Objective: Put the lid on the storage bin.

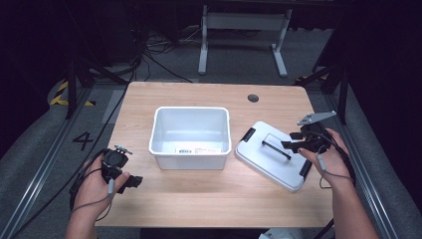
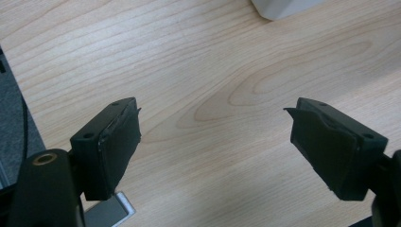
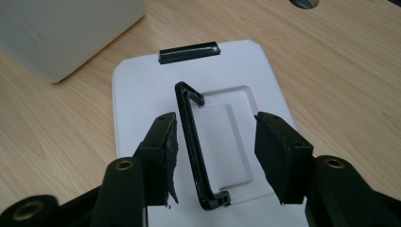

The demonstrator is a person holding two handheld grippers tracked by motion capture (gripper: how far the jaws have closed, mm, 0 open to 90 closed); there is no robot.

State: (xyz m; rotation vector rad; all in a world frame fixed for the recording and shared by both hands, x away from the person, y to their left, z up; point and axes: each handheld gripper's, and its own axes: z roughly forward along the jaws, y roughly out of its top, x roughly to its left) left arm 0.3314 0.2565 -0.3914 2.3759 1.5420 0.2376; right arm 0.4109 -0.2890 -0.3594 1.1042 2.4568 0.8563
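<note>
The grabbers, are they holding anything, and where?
Nothing is held yet. The right gripper is open around the lid's black handle; the left gripper is open above bare table.

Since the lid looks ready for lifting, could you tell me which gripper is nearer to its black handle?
Right. The right gripper sits open over the lid, jaws either side of the handle. The left gripper is open across the table, past the bin.

White bin (image 1: pixel 190 138) sits mid-table (image 1: pixel 199 194), open and empty apart from a label on its front wall. Its lid (image 1: pixel 272 157) lies flat just right of it, black handle (image 1: pixel 276 148) up; my right gripper (image 1: pixel 293 145) is over the lid, jaws apart by the handle. My left gripper (image 1: pixel 130 181) is at the table's left edge, well apart from the bin
</note>
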